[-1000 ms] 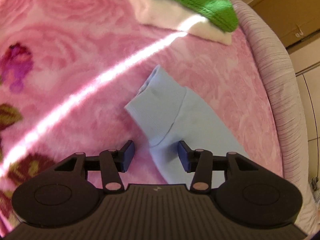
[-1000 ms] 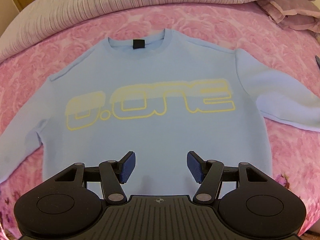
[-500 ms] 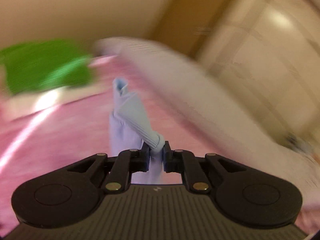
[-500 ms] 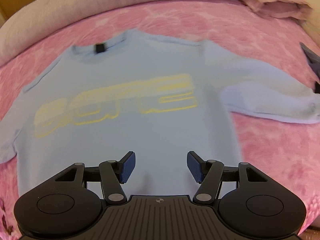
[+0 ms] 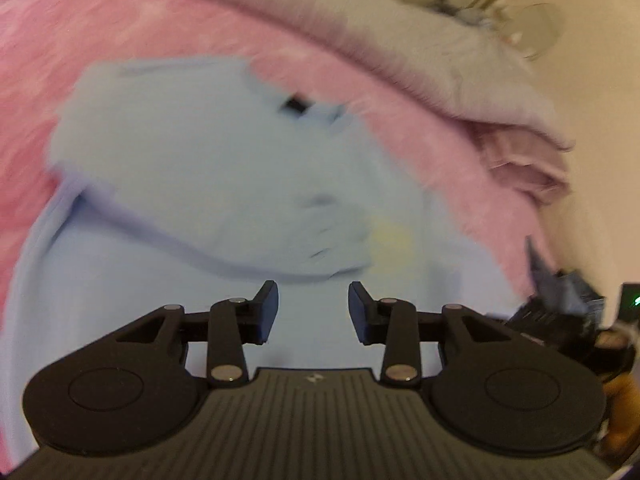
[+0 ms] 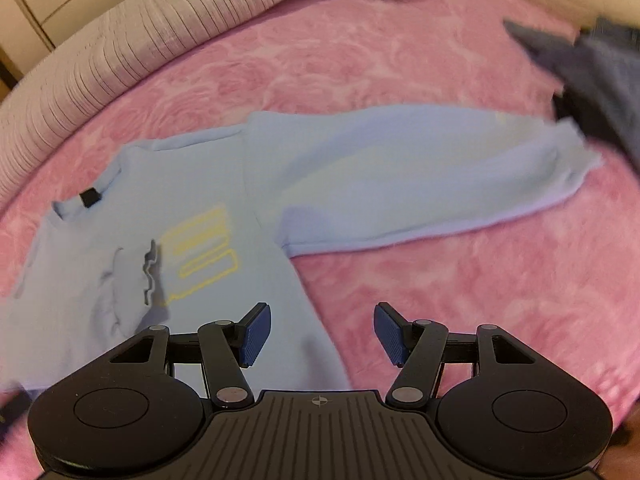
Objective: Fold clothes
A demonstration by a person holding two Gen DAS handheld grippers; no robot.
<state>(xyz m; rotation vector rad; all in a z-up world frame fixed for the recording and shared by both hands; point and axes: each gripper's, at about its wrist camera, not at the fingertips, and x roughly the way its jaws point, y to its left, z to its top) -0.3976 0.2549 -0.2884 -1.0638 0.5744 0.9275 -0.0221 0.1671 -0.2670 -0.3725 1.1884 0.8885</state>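
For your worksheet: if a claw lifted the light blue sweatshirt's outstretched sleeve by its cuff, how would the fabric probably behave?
The sleeve would probably hang limp: its cuff already lies rumpled. It looks light, lying flat on the pink blanket. It likely drags rather than slides, since that blanket looks plush.

Both cameras are sitting on the handheld grippers and are looking forward and steeply down along the fingers at the bed. The left wrist view is hanging near over the light blue sweatshirt point(image 5: 224, 168), facing its collar and the grey ribbed cover point(image 5: 400, 40) behind it; this picture is blurred. The right wrist view is looking from a little further away, facing the outstretched sleeve point(image 6: 420, 176) on the pink blanket point(image 6: 440, 280). Both views are sharing the sweatshirt's chest with the black neck label point(image 6: 89, 197), the yellow print and the cover.
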